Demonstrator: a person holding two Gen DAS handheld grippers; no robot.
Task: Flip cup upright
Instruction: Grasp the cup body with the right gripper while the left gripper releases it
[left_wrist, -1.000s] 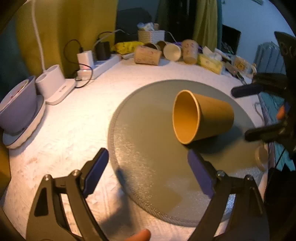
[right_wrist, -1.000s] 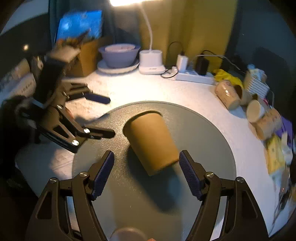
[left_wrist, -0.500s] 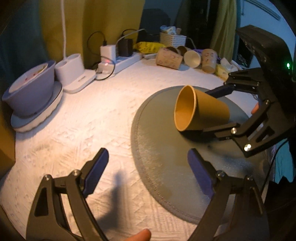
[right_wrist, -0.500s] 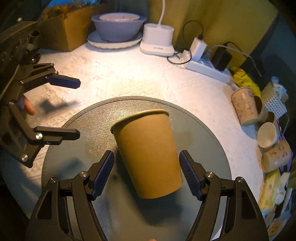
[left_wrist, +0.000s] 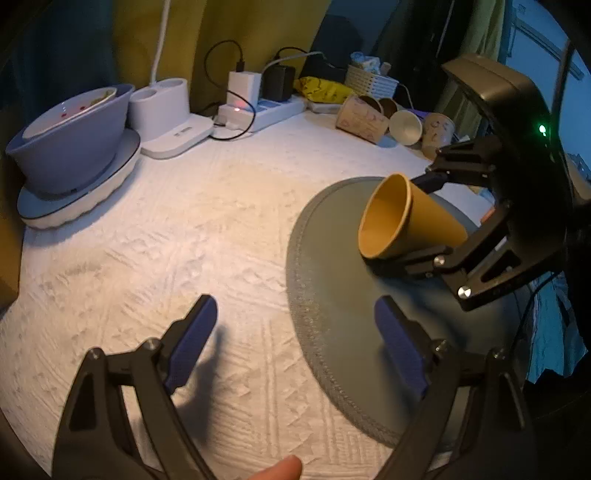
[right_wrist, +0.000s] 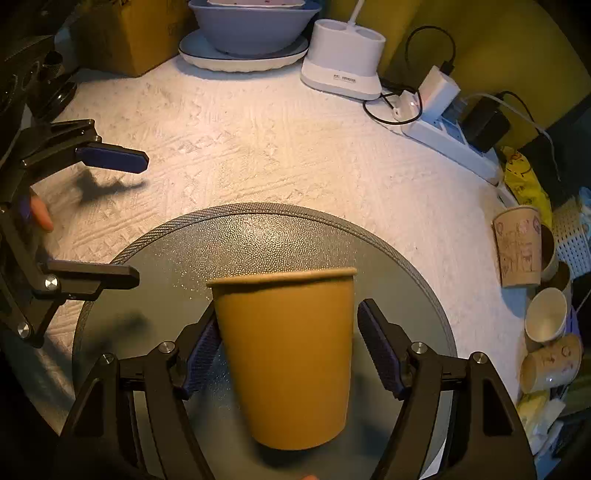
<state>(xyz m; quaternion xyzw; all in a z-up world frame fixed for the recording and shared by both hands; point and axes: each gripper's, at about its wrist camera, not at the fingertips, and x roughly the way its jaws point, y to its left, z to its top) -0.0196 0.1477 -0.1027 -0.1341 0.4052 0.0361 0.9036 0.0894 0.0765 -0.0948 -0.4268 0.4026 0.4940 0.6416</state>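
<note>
The round grey textured mat (right_wrist: 258, 240) lies on the white embossed tablecloth (left_wrist: 147, 240). On it, the tan paper cup (right_wrist: 291, 354) lies tilted between the right gripper's (right_wrist: 291, 350) spread pads; contact unclear. The left gripper (left_wrist: 295, 339) hovers wide open over the mat's edge.

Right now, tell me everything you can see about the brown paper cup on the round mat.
The brown paper cup is plain, unprinted, with a rolled rim and a tapered wall; its inside looks empty. It lies on its side, mouth toward the left tool, base toward the right tool. It sits over the round grey mat, rim low against it. The right tool's fingers straddle its lower half, the left one touching the wall, the other with a slight gap. The left tool is open and apart from it.
</note>
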